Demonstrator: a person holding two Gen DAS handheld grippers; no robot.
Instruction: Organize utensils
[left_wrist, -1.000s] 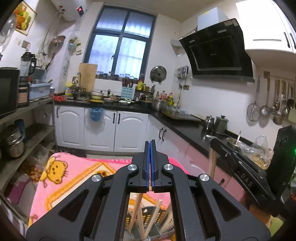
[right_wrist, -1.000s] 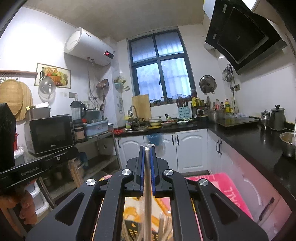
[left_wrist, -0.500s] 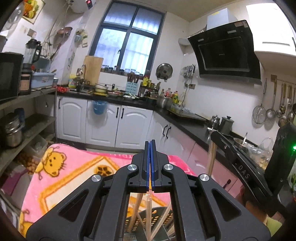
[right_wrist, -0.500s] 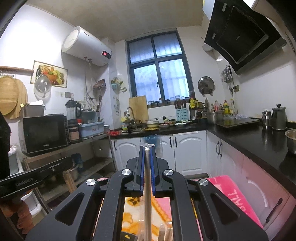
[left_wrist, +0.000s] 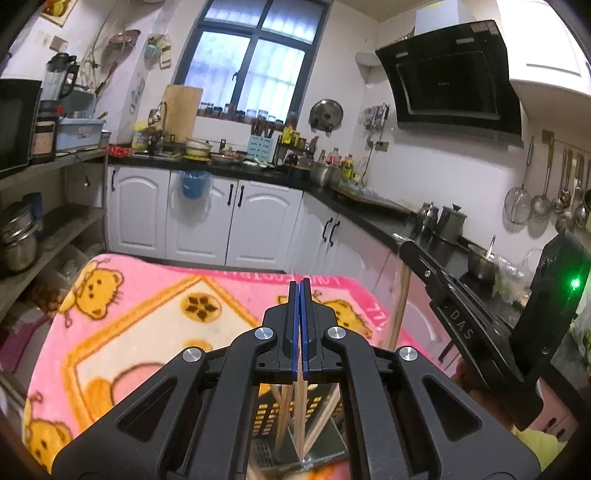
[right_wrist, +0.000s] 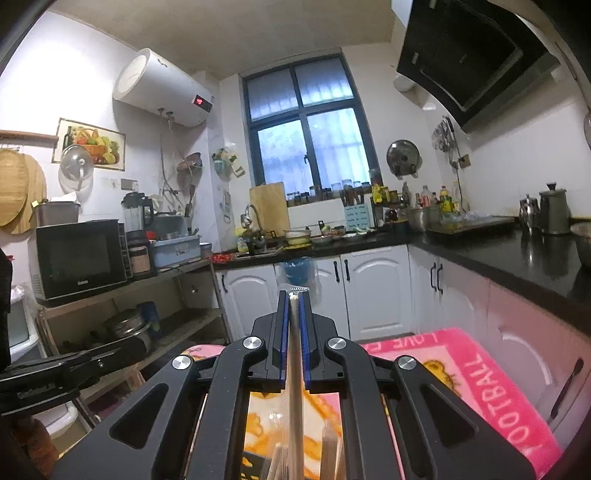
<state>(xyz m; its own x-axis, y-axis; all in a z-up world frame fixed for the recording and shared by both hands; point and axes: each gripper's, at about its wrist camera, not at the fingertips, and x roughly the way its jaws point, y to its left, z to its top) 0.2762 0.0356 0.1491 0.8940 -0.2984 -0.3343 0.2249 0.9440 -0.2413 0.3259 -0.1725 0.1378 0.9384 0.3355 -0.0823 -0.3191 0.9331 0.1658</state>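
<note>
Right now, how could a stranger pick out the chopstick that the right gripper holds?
Find the pink blanket. Above it, the right gripper is shut on one chopstick standing upright. Unlike the bare wooden chopsticks below, it wears a clear plastic wrapper.

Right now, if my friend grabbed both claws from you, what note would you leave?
Left claw: shut on a wooden chopstick whose lower end hangs in the slotted holder.
Right claw: shut on a wrapped chopstick, its tip poking out at the fingertips.
The holder sits on the pink blanket and already has several chopsticks.
Done: those sticks are in.
Left: probably let go of the left stick, then lower the right one in too.
</note>
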